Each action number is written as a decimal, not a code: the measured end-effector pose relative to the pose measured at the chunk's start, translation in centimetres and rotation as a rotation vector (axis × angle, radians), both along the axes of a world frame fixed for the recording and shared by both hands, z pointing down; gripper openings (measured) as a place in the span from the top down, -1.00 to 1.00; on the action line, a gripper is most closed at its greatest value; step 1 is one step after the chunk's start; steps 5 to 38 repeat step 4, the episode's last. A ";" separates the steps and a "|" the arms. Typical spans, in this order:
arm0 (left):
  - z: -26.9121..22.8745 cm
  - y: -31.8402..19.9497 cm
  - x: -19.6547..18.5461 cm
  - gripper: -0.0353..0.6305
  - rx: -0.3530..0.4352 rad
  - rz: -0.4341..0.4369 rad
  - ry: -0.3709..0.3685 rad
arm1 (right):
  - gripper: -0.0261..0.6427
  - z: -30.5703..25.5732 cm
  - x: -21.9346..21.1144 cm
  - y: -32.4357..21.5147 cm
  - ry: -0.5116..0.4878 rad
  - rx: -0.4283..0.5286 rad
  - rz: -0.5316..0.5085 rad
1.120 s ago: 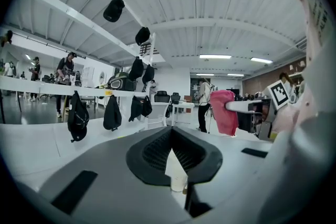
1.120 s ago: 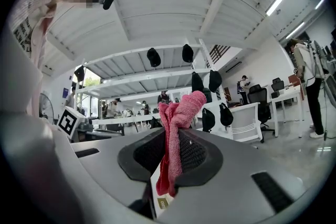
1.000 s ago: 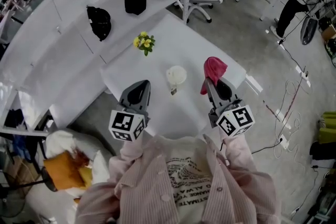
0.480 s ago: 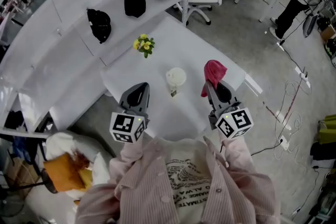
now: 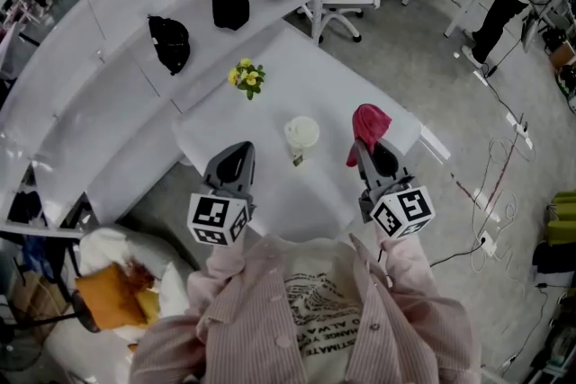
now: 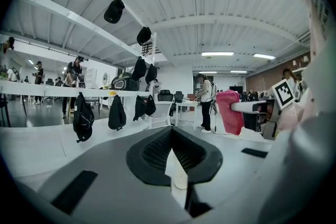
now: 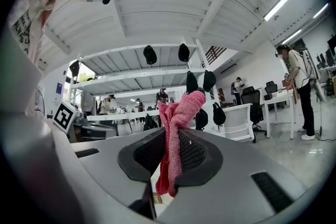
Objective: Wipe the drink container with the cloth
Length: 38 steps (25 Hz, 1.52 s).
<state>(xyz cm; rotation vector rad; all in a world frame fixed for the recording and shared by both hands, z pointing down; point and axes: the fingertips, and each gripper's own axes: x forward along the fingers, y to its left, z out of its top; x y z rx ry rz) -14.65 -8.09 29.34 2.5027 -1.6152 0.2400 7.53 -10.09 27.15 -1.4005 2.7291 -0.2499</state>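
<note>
Head view: I'm gripping cloth (image 5: 369, 123) in right claw (image 5: 364, 146), left claw (image 5: 245, 148) clenched empty. Risking tipping unsteadied drink container (image 5: 301, 132) on bench (image 5: 270, 90) while wiping.

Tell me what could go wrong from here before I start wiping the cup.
1. The cup stands free on the table. The left claw is shut and empty, so a push from the cloth may tip or slide it.
2. The right claw pinches only a fold of the cloth, with the rest bunched; it may pull loose while rubbing.
3. The flowers stand beyond the cup and could be hit if it slides.
</note>
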 end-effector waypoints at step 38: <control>0.1 -0.2 0.1 0.89 0.002 0.003 0.002 | 0.79 0.0 0.2 -0.1 0.013 -0.001 0.001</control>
